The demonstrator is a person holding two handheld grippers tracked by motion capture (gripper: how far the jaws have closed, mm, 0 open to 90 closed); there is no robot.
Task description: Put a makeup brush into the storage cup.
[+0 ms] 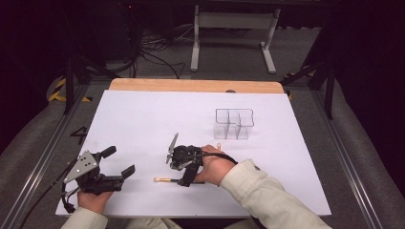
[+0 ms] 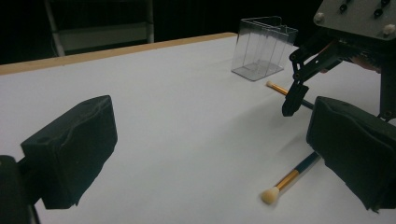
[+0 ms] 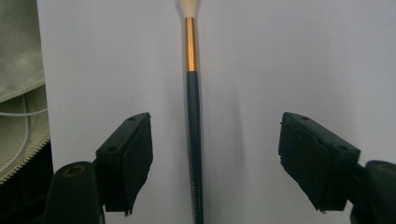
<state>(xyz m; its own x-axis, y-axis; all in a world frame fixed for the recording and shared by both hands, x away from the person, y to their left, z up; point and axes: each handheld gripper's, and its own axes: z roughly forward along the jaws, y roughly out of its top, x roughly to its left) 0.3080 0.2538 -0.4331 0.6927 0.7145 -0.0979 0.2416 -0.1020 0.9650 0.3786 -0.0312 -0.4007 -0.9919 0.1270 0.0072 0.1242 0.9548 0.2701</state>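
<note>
On the white table [image 1: 143, 124], near its front edge, a thin brush [image 3: 193, 121] lies flat between the right gripper's [image 3: 215, 158] parted, untouching jaws; light, stiff and roll-prone, it seems best pinched mid-handle, while the left gripper [image 1: 117, 164] idles agape.

We see a slim makeup brush [image 3: 194, 140] with a dark blue handle, a gold-orange metal collar and a small cream tuft lying flat on the white table sheet. In the high view the brush [image 1: 165, 180] lies crosswise near the table's front edge, tuft pointing left. In the left gripper view its tuft end points towards the camera [image 2: 280, 184].
</note>
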